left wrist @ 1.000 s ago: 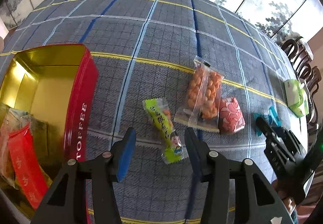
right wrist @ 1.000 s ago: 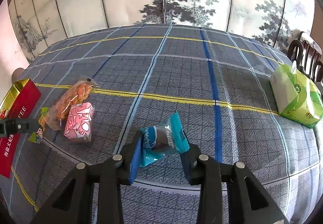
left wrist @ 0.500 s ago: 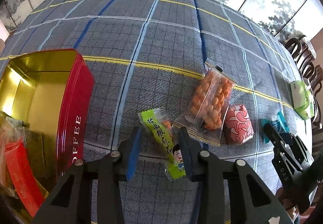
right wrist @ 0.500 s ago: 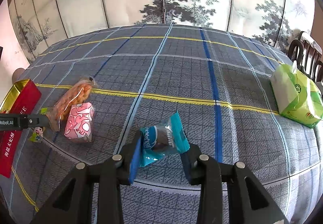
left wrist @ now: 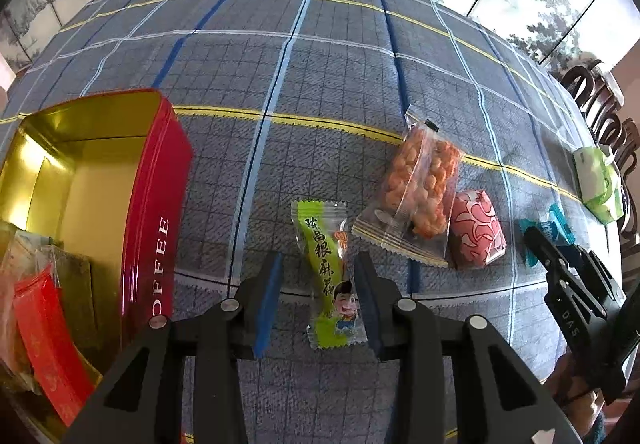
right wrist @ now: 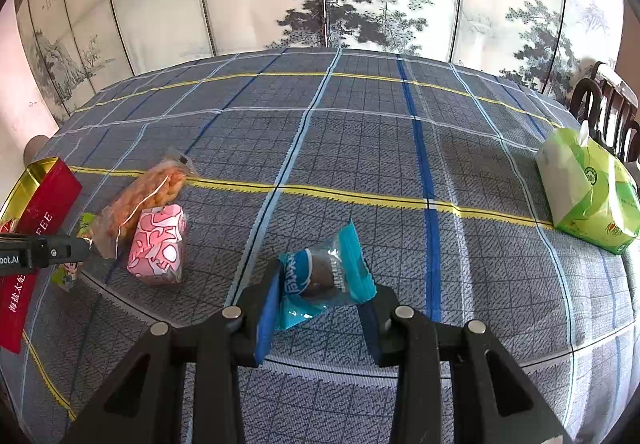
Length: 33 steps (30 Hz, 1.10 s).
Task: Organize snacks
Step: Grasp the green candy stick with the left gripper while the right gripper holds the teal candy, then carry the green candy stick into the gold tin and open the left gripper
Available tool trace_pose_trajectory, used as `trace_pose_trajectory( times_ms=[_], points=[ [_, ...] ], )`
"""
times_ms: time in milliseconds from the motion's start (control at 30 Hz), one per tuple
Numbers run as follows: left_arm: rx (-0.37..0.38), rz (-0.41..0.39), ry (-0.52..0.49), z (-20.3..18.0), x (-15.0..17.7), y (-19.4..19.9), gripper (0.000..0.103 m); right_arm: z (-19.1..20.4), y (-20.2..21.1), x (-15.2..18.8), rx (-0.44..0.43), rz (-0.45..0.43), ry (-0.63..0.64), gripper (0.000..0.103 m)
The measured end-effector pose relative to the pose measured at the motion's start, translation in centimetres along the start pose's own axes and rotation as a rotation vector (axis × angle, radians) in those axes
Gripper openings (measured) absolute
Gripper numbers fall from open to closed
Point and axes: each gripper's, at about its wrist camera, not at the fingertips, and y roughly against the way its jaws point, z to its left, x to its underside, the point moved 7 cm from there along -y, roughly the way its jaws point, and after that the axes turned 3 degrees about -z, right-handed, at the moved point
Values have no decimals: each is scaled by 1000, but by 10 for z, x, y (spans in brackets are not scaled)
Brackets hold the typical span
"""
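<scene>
Broadly, a plaid tablecloth underfoot, soft and wrinkle-prone, so no dragging of pads across it. Red tin as the landmark: open, gold inside, a few packets already in its near end, free room at the far end. Just right of the tin, the green packet, lying lengthwise between the pads of the left gripper. Pads spread, one on each side of the packet's lower half, right pad close to the wrapper edge, left pad with a clear gap; whether any contact yet, cannot tell.

Best handled by centring first, nudging slightly right so both pads meet the wrapper together, then closing gently across the narrow width. Grip on the filled body rather than the crimped end, probably, since thin film slips and folds. Straight lift before any swing toward the tin, clearing its rim.

Farther right of the tin: peanut bag, then pink packet, both untouched. Farthest right, the right gripper, fingers parted around a blue packet; pinched or merely framed, cannot tell.
</scene>
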Motion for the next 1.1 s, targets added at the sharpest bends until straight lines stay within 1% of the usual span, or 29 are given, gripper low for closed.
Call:
trace_pose_trajectory(
  times_ms=[67,100,133,200,400,700,933,1100],
  points=[
    [-4,-3,-6,0,0,0,31,0,0,0,-1,0,-2,37],
    [-5,-5,-12,0,1,0,26,0,0,0,-2,0,-3,37],
    [-1,-4,-14,0,1,1,18,0,0,0,-2,0,-3,37],
    [12,1,-14,0,3,1,15,-1,0,0,-2,0,-2,37],
    [13,-21,-64,-6,10,11,15,-1,0,0,-2,0,-3,37],
    [19,-35,-93,-5,23,32,15,-1,0,0,5,1,1,37],
    [10,-44,-107,2,32,52,15,-1,0,-1,12,2,6,36],
    [12,-76,-118,13,34,75,15,0,0,-1,14,2,9,36]
  ],
)
